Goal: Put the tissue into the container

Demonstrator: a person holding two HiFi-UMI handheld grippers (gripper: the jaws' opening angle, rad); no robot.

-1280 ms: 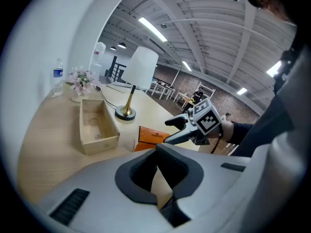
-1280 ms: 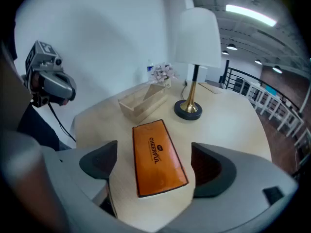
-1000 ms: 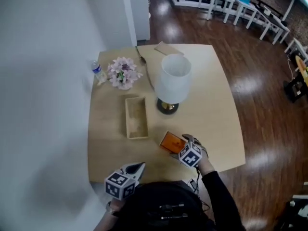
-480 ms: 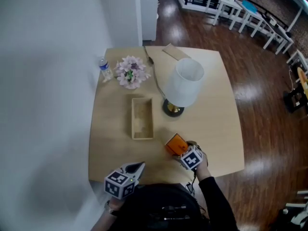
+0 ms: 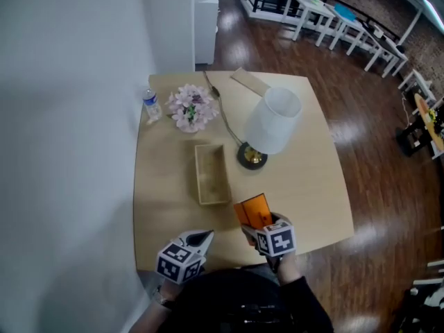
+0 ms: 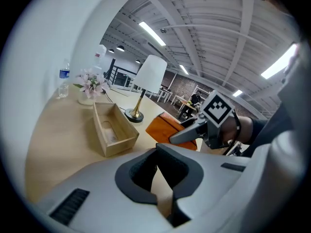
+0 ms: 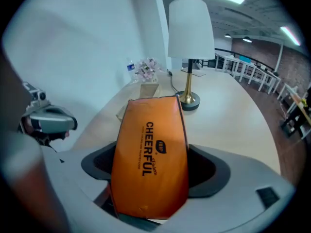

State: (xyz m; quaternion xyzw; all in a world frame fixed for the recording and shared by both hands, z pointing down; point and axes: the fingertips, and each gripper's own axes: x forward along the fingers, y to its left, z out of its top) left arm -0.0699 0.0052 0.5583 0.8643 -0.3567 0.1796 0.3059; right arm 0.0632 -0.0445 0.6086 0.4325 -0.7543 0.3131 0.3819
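An orange tissue pack (image 5: 252,212) (image 7: 151,154) stands out from my right gripper (image 5: 257,223) (image 7: 150,178), whose jaws are shut on its near end. The pack is just off the table near the front edge, to the right of the container. That container, an open wooden box (image 5: 212,173) (image 6: 112,127), lies lengthwise in the middle of the table, with nothing inside that I can make out. My left gripper (image 5: 201,239) (image 6: 163,178) hangs at the front left edge, its jaws shut on nothing. From the left gripper view the pack (image 6: 165,127) shows beyond the box.
A lamp with a white shade (image 5: 270,123) stands right of the box on a brass base, its cable running to the back. A flower pot (image 5: 191,107) and a small water bottle (image 5: 150,105) sit at the back left by the wall. The table's front edge (image 5: 208,263) is close.
My right gripper has drawn back toward the front edge with the orange pack, which now points lengthwise away from me. The left gripper has stayed where it was.
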